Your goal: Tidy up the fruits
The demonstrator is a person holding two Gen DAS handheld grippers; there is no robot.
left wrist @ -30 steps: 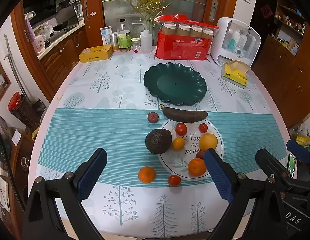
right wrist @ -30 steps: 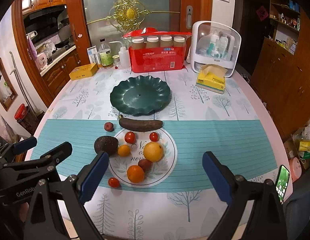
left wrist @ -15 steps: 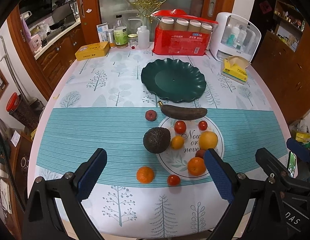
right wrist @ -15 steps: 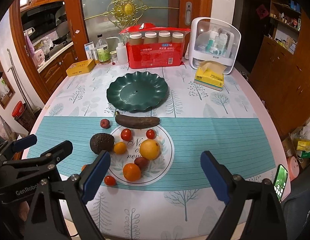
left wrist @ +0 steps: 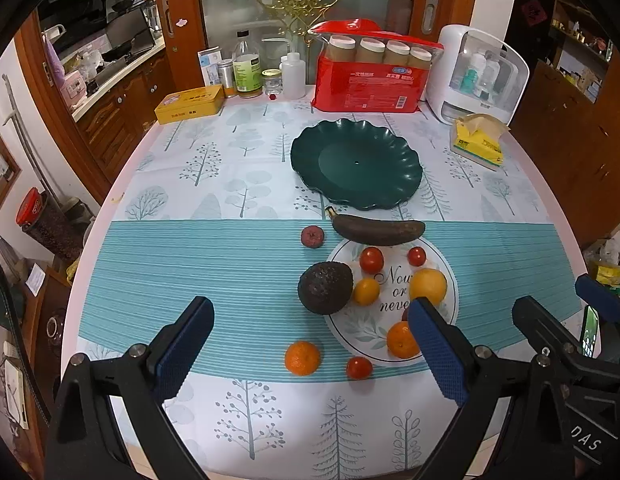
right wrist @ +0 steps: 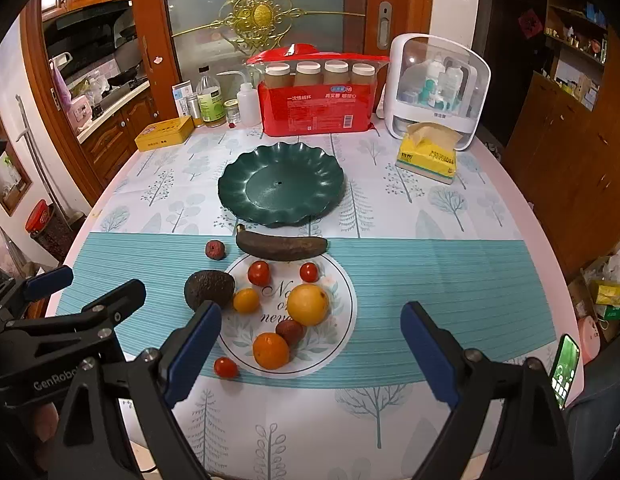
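A white printed plate (right wrist: 342, 320) holds two red tomatoes, a yellow orange (right wrist: 309, 304), a small yellow fruit, an orange (right wrist: 271, 350) and a dark plum. On the cloth around it lie a dark banana (right wrist: 281, 245), an avocado (right wrist: 209, 288), a lychee (right wrist: 215, 249), a tomato (right wrist: 225, 367) and a tangerine (left wrist: 302, 357). Behind stands an empty green scalloped plate (right wrist: 281, 189). My left gripper (left wrist: 310, 346) and right gripper (right wrist: 312, 350) both hover open above the table's near edge, holding nothing.
At the back stand a red pack of paper cups (right wrist: 316, 106), a white cosmetics box (right wrist: 438, 88), a yellow tissue pack (right wrist: 428, 156), a yellow tin (right wrist: 164, 133) and bottles (right wrist: 210, 100). A phone (right wrist: 566, 370) glows at the right table edge.
Both cameras have risen and drawn back slightly, so the fruit sits a bit farther up the frames. No fruit has moved and both grippers stay open.
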